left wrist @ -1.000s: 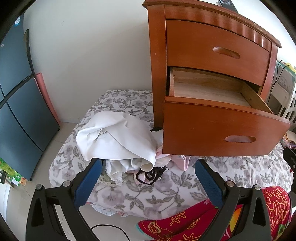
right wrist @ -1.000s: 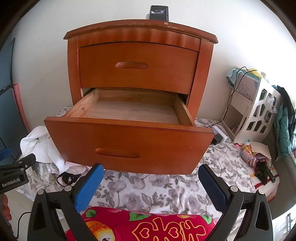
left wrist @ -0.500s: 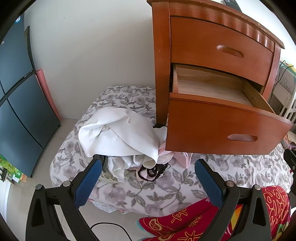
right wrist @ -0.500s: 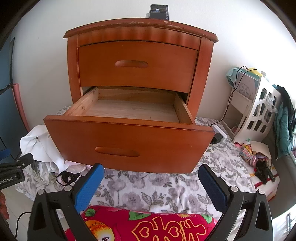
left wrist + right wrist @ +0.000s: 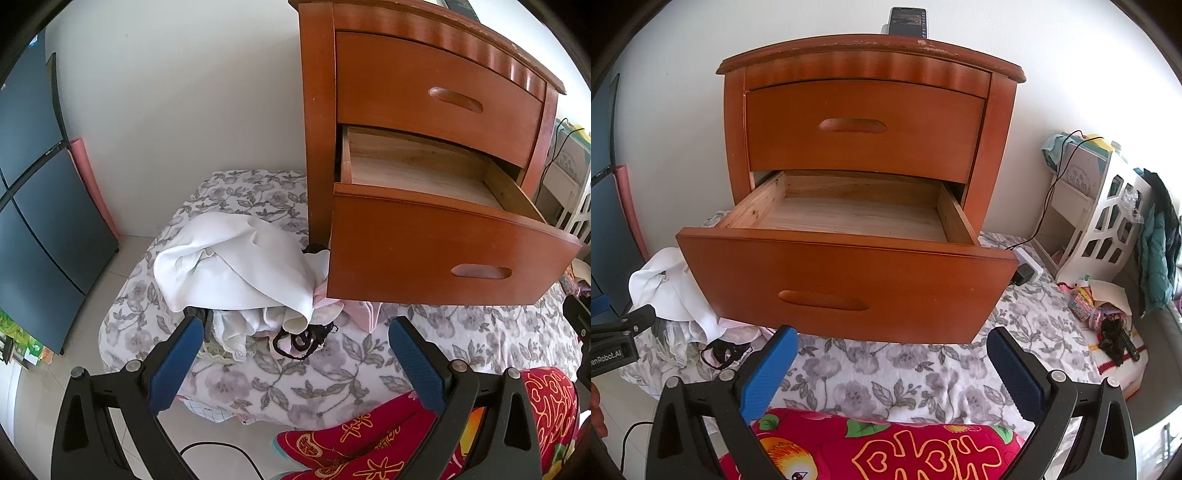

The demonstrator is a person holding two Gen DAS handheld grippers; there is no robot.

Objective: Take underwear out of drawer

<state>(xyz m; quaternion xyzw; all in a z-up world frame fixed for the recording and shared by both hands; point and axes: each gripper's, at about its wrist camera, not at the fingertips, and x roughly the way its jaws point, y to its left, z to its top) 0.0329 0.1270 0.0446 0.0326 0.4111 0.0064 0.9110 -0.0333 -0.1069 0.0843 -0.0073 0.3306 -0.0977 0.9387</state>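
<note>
A reddish wooden nightstand [image 5: 871, 110] stands on a floral-sheeted bed, its lower drawer [image 5: 846, 284] pulled out with bare wood inside. The same open drawer [image 5: 443, 258] fills the right of the left wrist view. Left of the nightstand lies a heap of white and pink underwear [image 5: 240, 273] with a black piece [image 5: 303, 338] at its front; the right wrist view shows that heap [image 5: 676, 295] at the left edge. My left gripper [image 5: 295, 354] is open just in front of the heap, holding nothing. My right gripper [image 5: 892, 365] is open below the drawer front, also holding nothing.
A red patterned quilt [image 5: 879, 450] lies under both grippers. A dark cabinet [image 5: 37, 177] stands at far left beside a pink roll [image 5: 92, 184]. A white shelf unit [image 5: 1097, 210] with a cable and clutter stands right of the bed. A phone [image 5: 908, 22] sits on the nightstand.
The left view has shifted so the nightstand sits a little further right and the clothes heap nearer the middle. The right view has tilted slightly, the nightstand sitting lower in frame. Both grippers stay open.
</note>
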